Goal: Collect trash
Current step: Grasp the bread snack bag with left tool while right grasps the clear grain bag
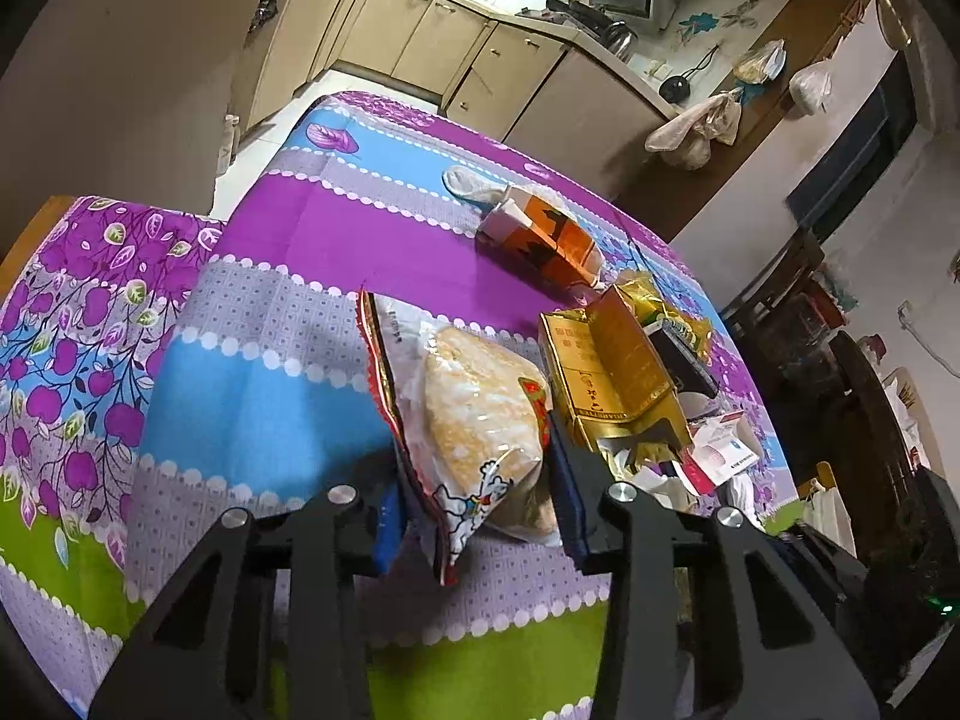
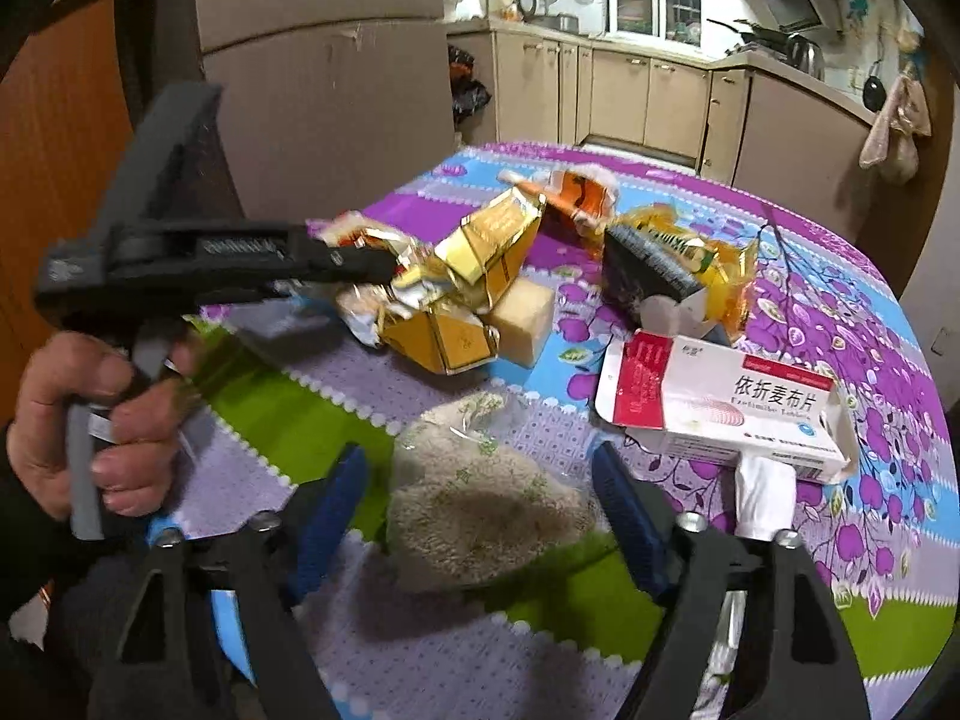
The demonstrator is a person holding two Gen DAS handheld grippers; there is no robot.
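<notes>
In the left wrist view my left gripper is shut on a clear snack bag with a red edge and a cartoon print; both blue pads press its sides. Seen side-on in the right wrist view, the left gripper reaches into the wrapper pile, held by a hand. My right gripper is open around a crumpled clear bag with beige filling. That bag lies on the tablecloth, with gaps to both pads. A gold carton, an orange carton and a white medicine box lie close by.
A black box in a yellow wrapper and a beige block sit among the litter on the flowered tablecloth. A grey fridge stands beyond the table's left side, with kitchen cabinets behind it.
</notes>
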